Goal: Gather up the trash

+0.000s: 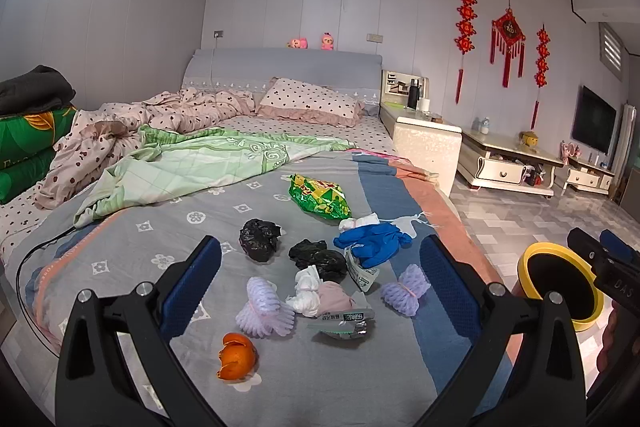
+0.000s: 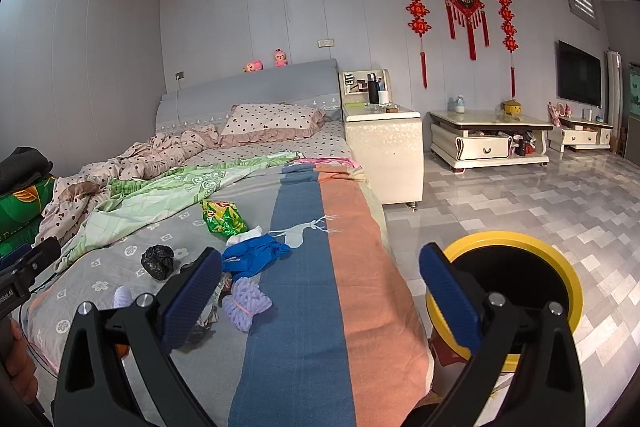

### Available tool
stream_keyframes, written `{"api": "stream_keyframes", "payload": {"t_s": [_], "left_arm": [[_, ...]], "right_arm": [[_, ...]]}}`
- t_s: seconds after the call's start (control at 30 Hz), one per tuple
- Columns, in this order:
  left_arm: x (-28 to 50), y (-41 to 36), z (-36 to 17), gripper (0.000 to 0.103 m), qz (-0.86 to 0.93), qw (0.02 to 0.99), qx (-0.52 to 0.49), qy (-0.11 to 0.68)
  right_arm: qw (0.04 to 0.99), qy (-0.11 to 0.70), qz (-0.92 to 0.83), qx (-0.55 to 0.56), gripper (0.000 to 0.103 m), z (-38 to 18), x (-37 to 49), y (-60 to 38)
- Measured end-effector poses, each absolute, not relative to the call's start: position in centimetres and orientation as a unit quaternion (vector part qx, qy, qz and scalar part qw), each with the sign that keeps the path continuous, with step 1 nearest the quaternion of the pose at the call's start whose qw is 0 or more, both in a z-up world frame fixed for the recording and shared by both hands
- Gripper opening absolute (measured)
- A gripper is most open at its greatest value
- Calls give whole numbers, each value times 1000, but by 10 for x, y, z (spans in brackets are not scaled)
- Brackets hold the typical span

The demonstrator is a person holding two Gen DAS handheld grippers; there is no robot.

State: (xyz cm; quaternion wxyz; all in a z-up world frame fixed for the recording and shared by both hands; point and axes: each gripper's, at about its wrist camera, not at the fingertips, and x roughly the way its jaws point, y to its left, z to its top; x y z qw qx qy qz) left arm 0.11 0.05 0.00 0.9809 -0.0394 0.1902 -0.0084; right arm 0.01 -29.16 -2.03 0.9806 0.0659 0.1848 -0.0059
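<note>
Trash lies on the bed's grey sheet [image 1: 192, 227]: an orange peel [image 1: 237, 355], two purple foam nets [image 1: 264, 307] [image 1: 405, 287], white crumpled tissue [image 1: 306, 291], a foil wrapper [image 1: 340, 323], two black bags [image 1: 259, 239] [image 1: 320, 257], a blue glove [image 1: 370, 242] and a green snack bag [image 1: 320, 199]. My left gripper [image 1: 320, 283] is open and empty above the pile. My right gripper [image 2: 320, 291] is open and empty over the bed's striped edge. A yellow-rimmed black bin [image 2: 516, 287] stands on the floor beside the bed; it also shows in the left wrist view [image 1: 560, 283].
Rumpled quilts [image 1: 168, 155] and a pillow [image 1: 312, 101] cover the bed's far half. A white nightstand [image 2: 384, 151], low TV cabinets [image 2: 488, 139] and a wall TV [image 2: 578, 73] stand to the right. The tiled floor [image 2: 520, 203] lies right of the bed.
</note>
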Motion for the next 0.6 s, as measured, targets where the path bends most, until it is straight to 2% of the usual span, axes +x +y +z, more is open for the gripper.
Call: {"api": "stream_keyframes", "payload": {"t_s": [0.6], "left_arm": [[3,0,-2,96,-9,981,-41,191]], "right_arm": [[980,188,-6,67,95,-22,2,-291]]}}
